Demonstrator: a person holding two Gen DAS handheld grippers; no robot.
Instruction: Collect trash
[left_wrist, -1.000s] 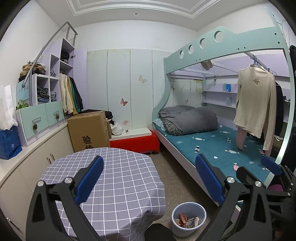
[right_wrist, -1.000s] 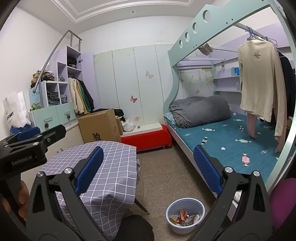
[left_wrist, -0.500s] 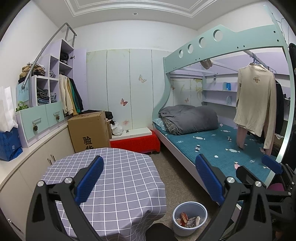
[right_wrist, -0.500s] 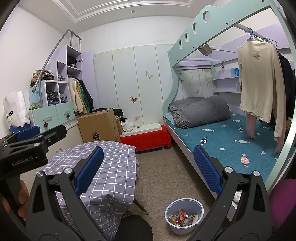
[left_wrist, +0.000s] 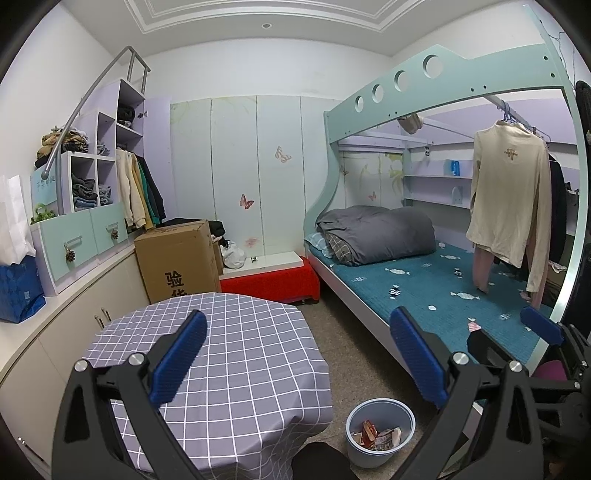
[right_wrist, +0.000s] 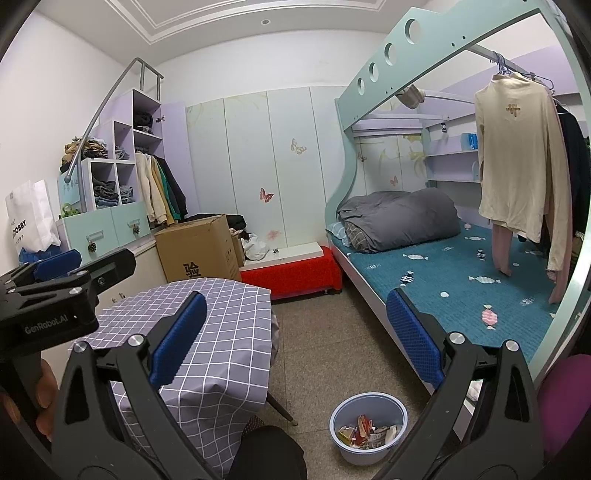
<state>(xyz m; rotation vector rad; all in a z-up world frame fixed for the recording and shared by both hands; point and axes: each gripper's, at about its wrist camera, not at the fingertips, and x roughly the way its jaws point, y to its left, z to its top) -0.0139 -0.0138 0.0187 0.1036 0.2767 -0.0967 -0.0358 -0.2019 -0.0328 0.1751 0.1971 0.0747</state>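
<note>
A checked cloth (left_wrist: 236, 354) covers the table. The bin (right_wrist: 347, 413) is smooth plastic holding crinkled glossy wrappers (right_wrist: 364, 432). The box (left_wrist: 181, 254) is matt cardboard; the handrail (left_wrist: 74, 118) brushed metal; the floor (right_wrist: 332, 350) speckled stone.

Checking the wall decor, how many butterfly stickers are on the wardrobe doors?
2 clear ones on the wardrobe doors: a pale butterfly high up and a pink butterfly lower left. A faint pinkish mark near the floor may be another.

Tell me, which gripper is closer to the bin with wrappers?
Right, though only slightly. The right gripper hangs nearly above the bin; the left gripper hangs over the checked table beside it.
</note>
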